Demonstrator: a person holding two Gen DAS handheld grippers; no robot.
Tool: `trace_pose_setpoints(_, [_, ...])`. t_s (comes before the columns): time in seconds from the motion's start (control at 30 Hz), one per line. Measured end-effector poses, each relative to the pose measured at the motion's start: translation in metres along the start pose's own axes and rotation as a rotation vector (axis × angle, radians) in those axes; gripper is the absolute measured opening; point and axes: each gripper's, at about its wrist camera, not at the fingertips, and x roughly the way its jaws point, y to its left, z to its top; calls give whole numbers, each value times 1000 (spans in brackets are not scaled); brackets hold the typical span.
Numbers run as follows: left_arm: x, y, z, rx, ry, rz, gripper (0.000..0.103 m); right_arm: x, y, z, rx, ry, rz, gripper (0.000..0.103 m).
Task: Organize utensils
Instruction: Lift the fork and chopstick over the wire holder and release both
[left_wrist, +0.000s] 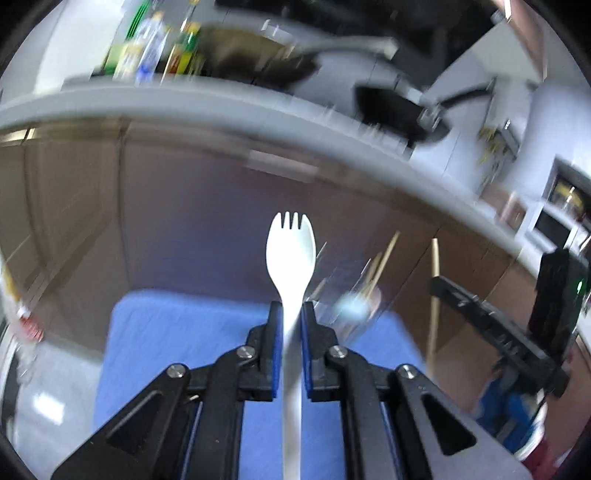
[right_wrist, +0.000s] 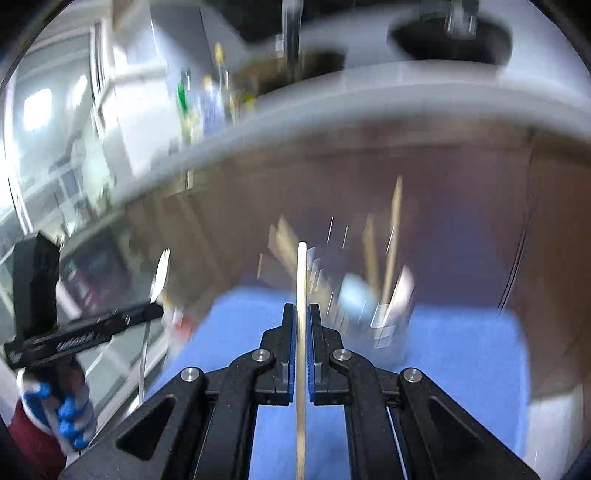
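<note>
In the left wrist view, the blue mat (left_wrist: 166, 350) spreads under the tool, its left edge giving way to pale floor (left_wrist: 55, 387) and its far edge stopping short of the brown cabinet fronts (left_wrist: 147, 203). Above those fronts runs the grey counter edge (left_wrist: 221, 107), with blurred bottles (left_wrist: 147, 55) at its left end and a dark pan (left_wrist: 399, 110) further right. The left gripper (left_wrist: 291, 314) is clamped on the neck of a white spork (left_wrist: 291, 243), whose tined head points away over the far edge of the mat; the handle runs back between the blue pads (left_wrist: 277, 350). Just right of the spork stands a clear glass holder (left_wrist: 354, 306) near the mat's far right part, blurred, with wooden chopsticks (left_wrist: 384, 262) rising out of it. Open air lies between the spork head and the cabinets.

In the right wrist view, the left gripper (right_wrist: 155, 310) shows at the left margin, held by a gloved hand (right_wrist: 62, 410) with a dark red sleeve (right_wrist: 33, 443), well apart from the mat's left edge. The right gripper (right_wrist: 302, 314) is closed on a single pale chopstick (right_wrist: 301, 273), which stands straight ahead between its pads. Just right of it, on the mat (right_wrist: 461, 362), sits the glass holder (right_wrist: 388, 325) with sticks (right_wrist: 393, 236) in it. The mat's right edge lies beyond, with bare room toward it.
</note>
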Motion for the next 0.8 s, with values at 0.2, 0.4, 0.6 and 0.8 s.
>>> trace_pose_setpoints(0.2, [26, -46, 53, -38, -221, -38, 9, -3, -20, 50, -19, -264, -39, 5])
trace_pose_setpoints(0.4, [80, -68, 67, -11, -331, 62, 9, 37, -35, 68, -16, -368, -58, 5])
trace_pose_setpoints(0.6, [124, -64, 55, 4, -412, 158, 9, 59, -55, 63, -27, -422, -105, 5])
trace_pose_setpoints(0.8, [159, -47, 33, -14, -405, 197, 9, 79, -64, 33, -25, -410, -125, 5])
